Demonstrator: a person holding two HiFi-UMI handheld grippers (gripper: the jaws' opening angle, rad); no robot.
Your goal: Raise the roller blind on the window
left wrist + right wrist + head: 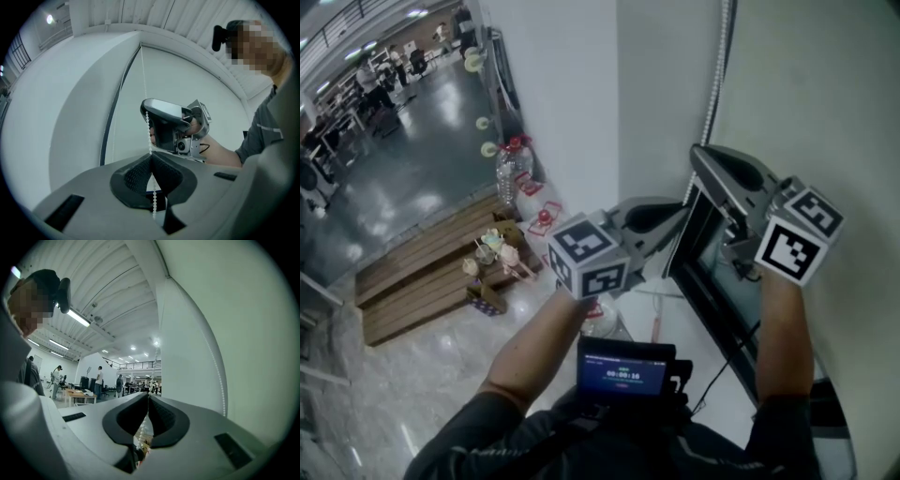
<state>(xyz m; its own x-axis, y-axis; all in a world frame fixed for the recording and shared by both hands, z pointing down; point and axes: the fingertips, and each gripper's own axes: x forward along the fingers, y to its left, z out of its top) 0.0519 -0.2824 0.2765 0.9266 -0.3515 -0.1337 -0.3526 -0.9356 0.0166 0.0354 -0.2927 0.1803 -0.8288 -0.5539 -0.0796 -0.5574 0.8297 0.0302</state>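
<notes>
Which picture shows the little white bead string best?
The left gripper view: the white beaded blind chain runs down the window into the left claw. The head view shows only a short upper stretch; the right gripper view shows a few beads in the right claw.

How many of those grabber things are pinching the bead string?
2. The left gripper pinches the bead chain lower down; the right gripper pinches it higher up.
</notes>
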